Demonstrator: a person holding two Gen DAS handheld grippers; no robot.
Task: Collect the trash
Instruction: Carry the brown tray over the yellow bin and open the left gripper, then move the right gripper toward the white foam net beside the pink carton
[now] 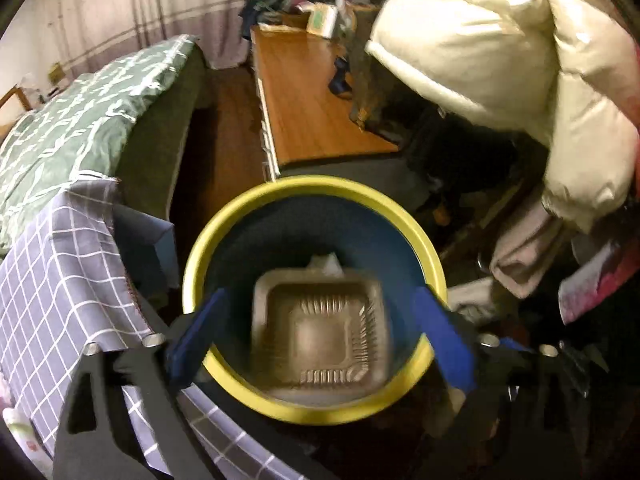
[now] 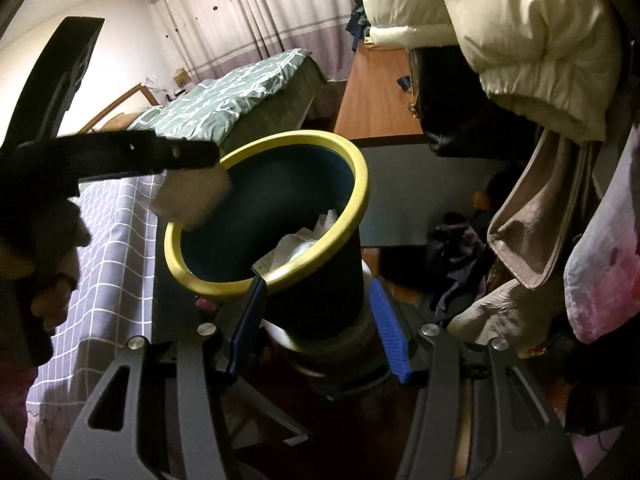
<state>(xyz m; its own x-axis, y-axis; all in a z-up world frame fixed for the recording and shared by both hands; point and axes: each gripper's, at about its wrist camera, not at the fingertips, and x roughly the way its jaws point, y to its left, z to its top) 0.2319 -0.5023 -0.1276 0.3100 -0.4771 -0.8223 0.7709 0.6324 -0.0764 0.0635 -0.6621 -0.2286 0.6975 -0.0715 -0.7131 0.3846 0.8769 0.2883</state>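
Observation:
A dark blue bin with a yellow rim (image 1: 240, 208) fills the middle of the left wrist view, seen from above. My left gripper (image 1: 320, 294) hangs over its mouth, open wide. A square clear plastic tray (image 1: 320, 332) is blurred between the blue pads and touches neither. White crumpled paper (image 2: 304, 240) lies inside the bin. In the right wrist view the bin (image 2: 320, 292) leans, and my right gripper (image 2: 318, 282) is shut on its dark wall, one pad on each side. The left tool's black arm (image 2: 132, 154) reaches over the rim there, with the tray a pale blur (image 2: 192, 196) under it.
A bed with a green patterned quilt (image 1: 72, 128) and a grey checked cloth (image 1: 60, 272) lie to the left. A wooden desk (image 1: 304, 96) stands behind the bin. A cream padded jacket (image 1: 500, 40) hangs at the upper right above piled clothes (image 2: 452, 248).

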